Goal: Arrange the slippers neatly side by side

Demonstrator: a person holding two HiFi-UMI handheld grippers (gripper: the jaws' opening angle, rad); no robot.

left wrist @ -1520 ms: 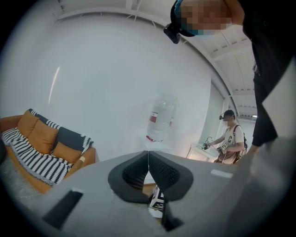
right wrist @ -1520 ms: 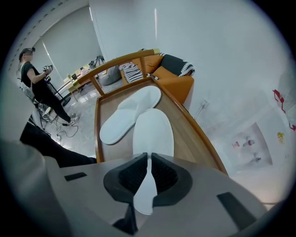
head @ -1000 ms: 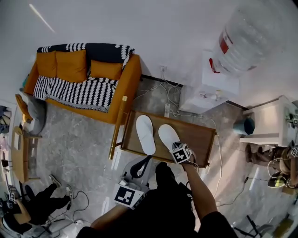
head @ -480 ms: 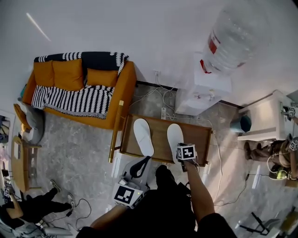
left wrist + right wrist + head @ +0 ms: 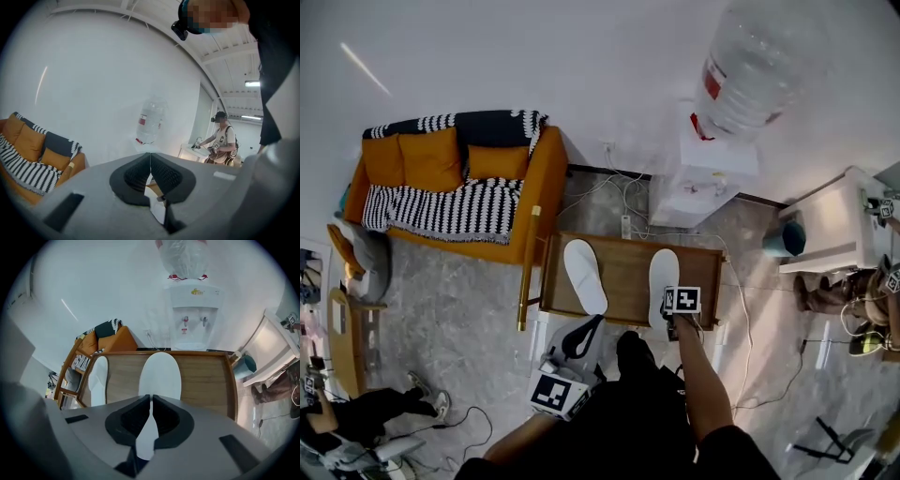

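Note:
Two white slippers lie on a low wooden table (image 5: 628, 246). The left slipper (image 5: 584, 275) (image 5: 98, 379) lies free near the table's left end, toe pointing away and slightly left. The right slipper (image 5: 664, 279) (image 5: 160, 375) lies toe-away near the middle right, about a slipper's width from the other. My right gripper (image 5: 668, 317) (image 5: 151, 401) points steeply down and is shut on this slipper's heel edge. My left gripper (image 5: 586, 330) (image 5: 150, 161) hangs in front of the table's near edge, jaws shut with nothing between them.
An orange sofa (image 5: 534, 187) with a striped blanket stands left of the table. A water dispenser (image 5: 703, 173) with a large bottle stands behind it, cables (image 5: 623, 202) on the floor between. A blue bin (image 5: 778, 239), a white desk (image 5: 825, 230) and a person (image 5: 222, 140) are at right.
My right gripper has moved right along the table with the slipper's heel and rolled, swinging the slipper from slanted to pointing straight away. The left gripper has stayed put.

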